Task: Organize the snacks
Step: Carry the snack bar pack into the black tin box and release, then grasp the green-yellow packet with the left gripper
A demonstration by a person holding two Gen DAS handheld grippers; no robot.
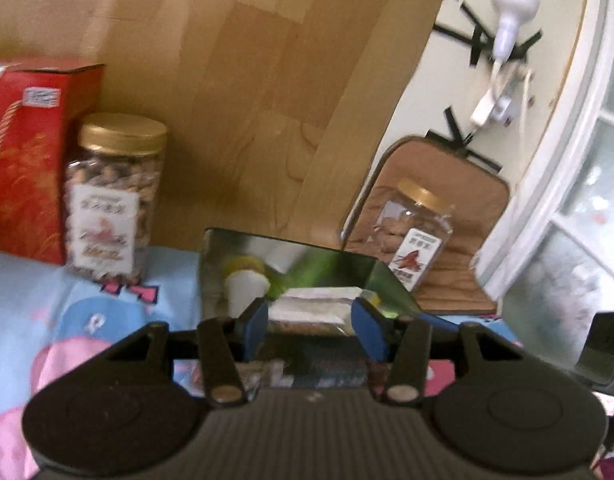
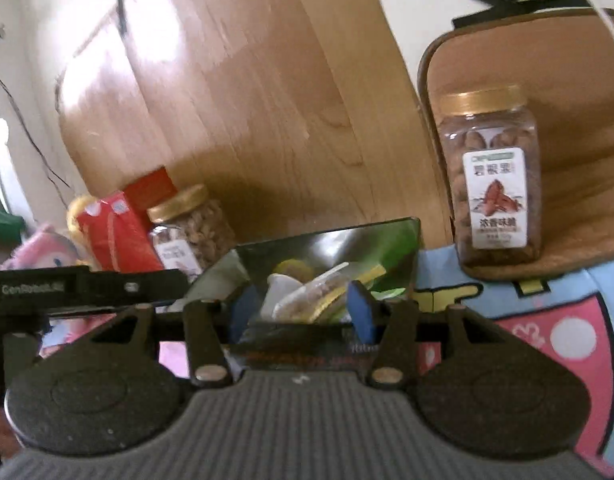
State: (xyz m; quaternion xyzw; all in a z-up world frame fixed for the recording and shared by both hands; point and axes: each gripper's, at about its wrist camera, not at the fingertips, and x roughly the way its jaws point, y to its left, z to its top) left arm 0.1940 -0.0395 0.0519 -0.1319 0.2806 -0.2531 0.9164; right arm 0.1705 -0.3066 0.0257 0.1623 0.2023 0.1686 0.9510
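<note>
- Snacks are sitting in a shiny dark box with mirror-like walls (image 1: pixel 347 264), which is resting on a pale blue cartoon-print cloth (image 1: pixel 67 300) at the centre of both views; inside are lying a white cup-shaped tub (image 1: pixel 245 288), a yellow-lidded piece and flat clear-wrapped packets (image 1: pixel 315 304), blurred.
- Left gripper (image 1: pixel 315 324) is standing with its blue pads part-way apart, flanking the near end of the box; whether they are pressing on a packet or the rim I cannot tell.
- Right gripper (image 2: pixel 303 308) is likewise standing half apart at the box's near wall; a firm hold is not visible.
- A round clear plastic jar of nuts with a gold screw lid (image 1: pixel 113 200) is standing at ten o'clock from the box, just beside a glossy red cardboard carton (image 1: pixel 27 152).
- A squarer clear jar with a gold lid and white label (image 2: pixel 495 176) is standing at two o'clock on a tan padded cushion (image 2: pixel 567 200).
- Judged step: the filled box is being handled by both tools, seemingly for carrying or shifting.
- Next move is calling for level, matched hands, since the slick walls look likely to slip and the loose packets could slide.
</note>
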